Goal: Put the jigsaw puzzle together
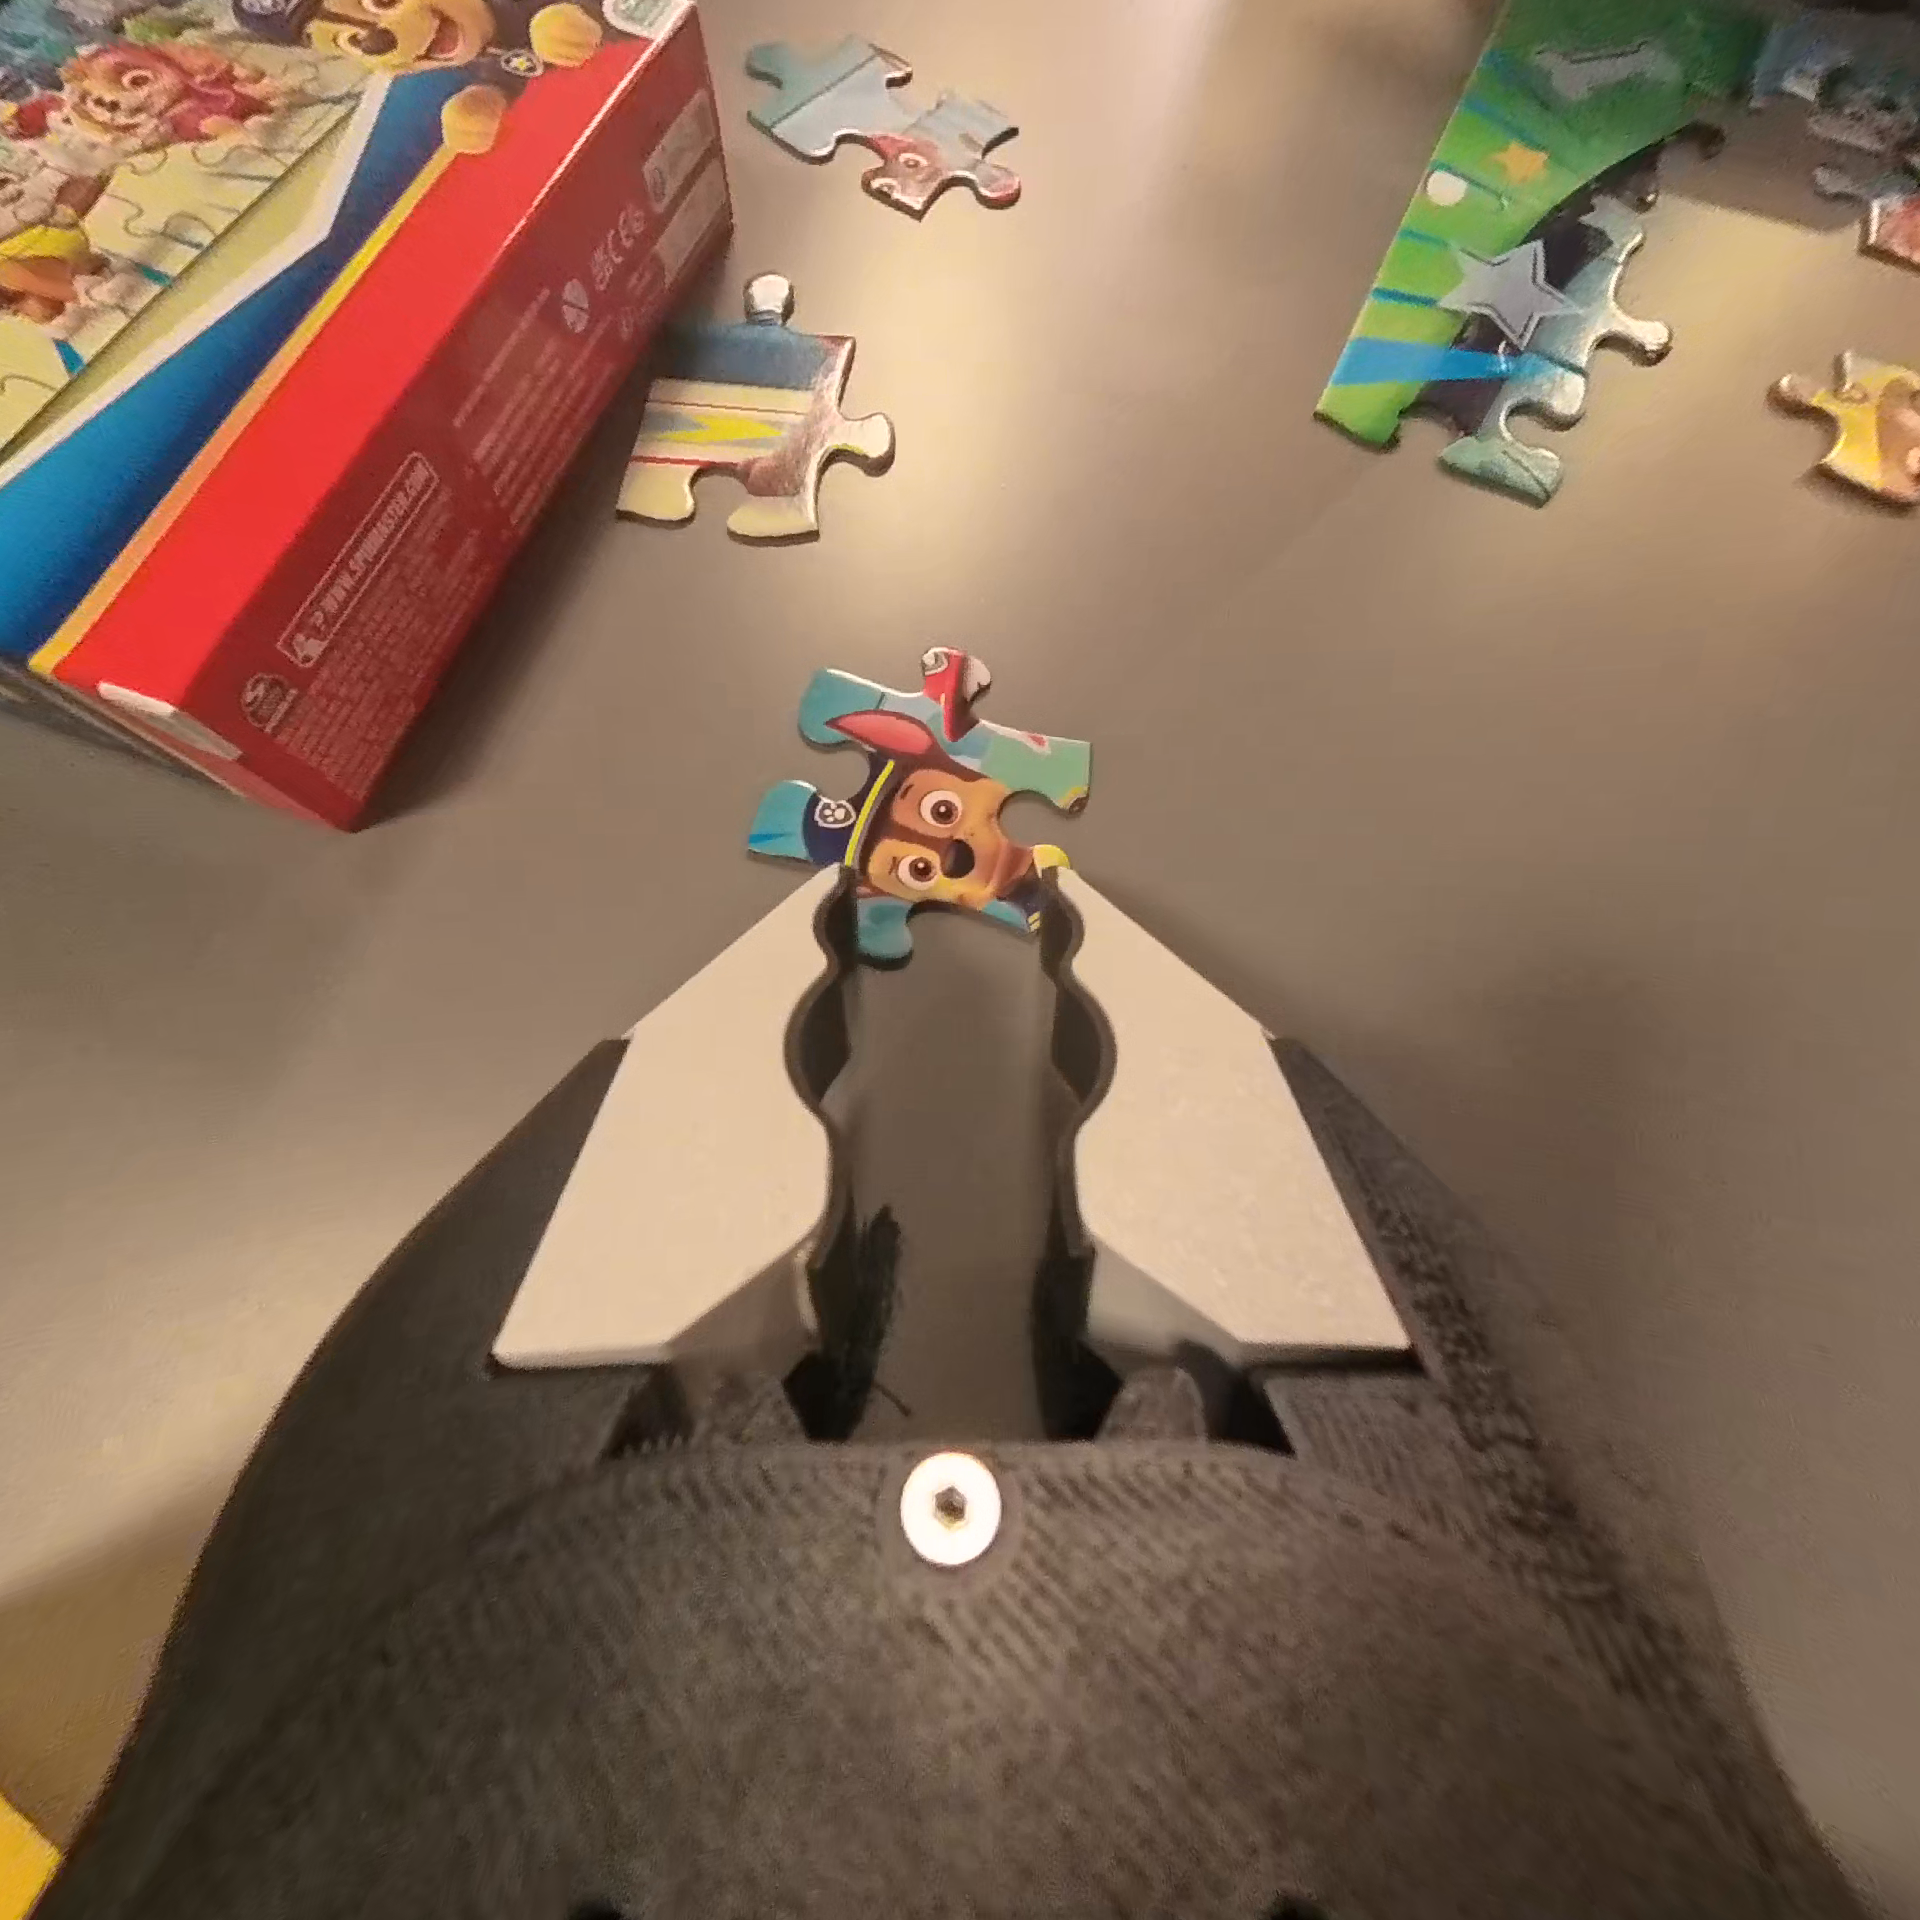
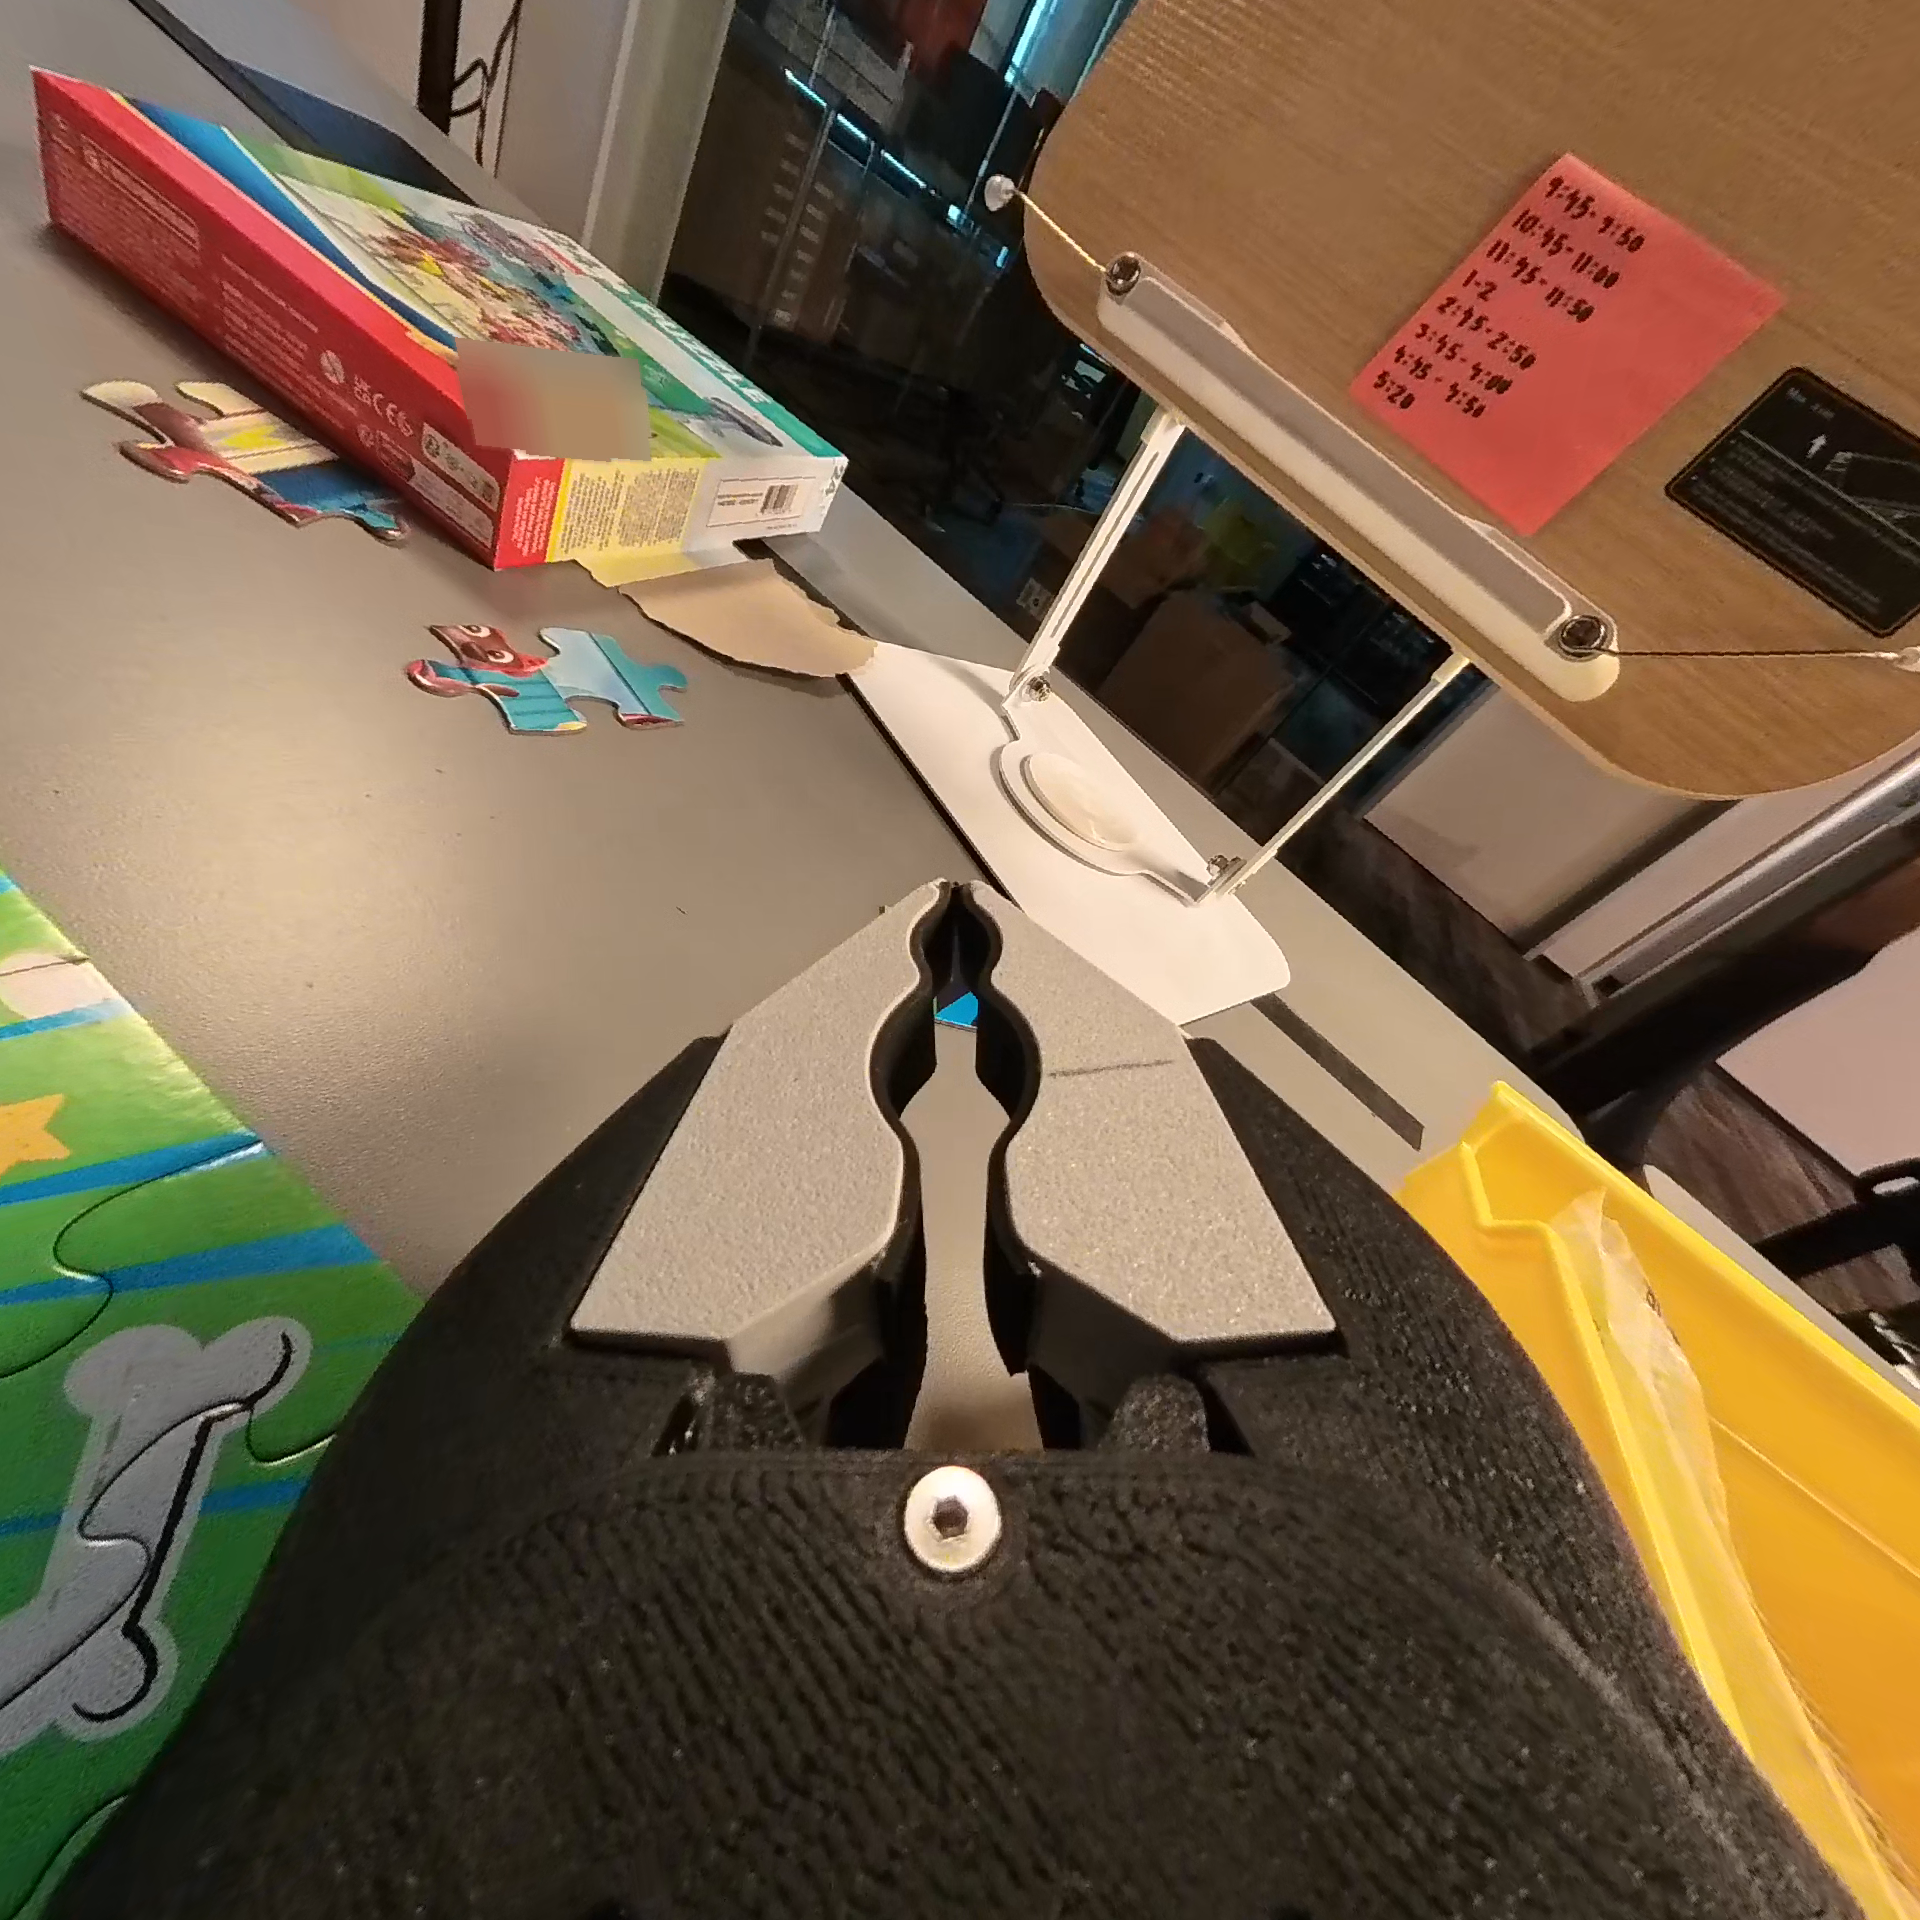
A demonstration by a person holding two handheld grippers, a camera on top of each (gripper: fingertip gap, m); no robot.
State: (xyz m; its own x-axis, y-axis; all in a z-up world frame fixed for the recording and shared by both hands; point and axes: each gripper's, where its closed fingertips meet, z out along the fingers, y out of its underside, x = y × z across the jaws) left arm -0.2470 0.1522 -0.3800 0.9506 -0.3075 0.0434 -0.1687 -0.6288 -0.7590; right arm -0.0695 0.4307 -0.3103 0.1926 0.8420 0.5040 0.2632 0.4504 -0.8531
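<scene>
- Your left tongs (image 1: 948, 896) are clamped on a puzzle piece (image 1: 925, 800) printed with a cartoon dog's face; both fingertips press its lower edges, and the piece stands upright above the grey table (image 1: 1247, 727).
- To the left of that piece lies a red puzzle box (image 1: 395, 436), flat on the table with its picture side up.
- Just beside the box's long side sits a pale yellow and blue piece (image 1: 753, 416); farther off lies a joined pair of pieces (image 1: 883, 125).
- To the right you see a green assembled part of the puzzle (image 1: 1455, 260), with a starred piece (image 1: 1538, 343) touching its edge and a yellow piece (image 1: 1860, 426) nearby.
- Your right tongs (image 2: 951, 891) are together at the tips. A small blue scrap (image 2: 961, 1008) shows in the gap behind them; you cannot tell whether it is gripped.
- The right tongs hover over the table near a white stand base (image 2: 1122, 894) that carries a wooden board (image 2: 1351, 208) with a pink note (image 2: 1558, 343).
- A yellow bin (image 2: 1662, 1403) lies close on the right, and the green puzzle section (image 2: 156, 1299) on the left.
</scene>
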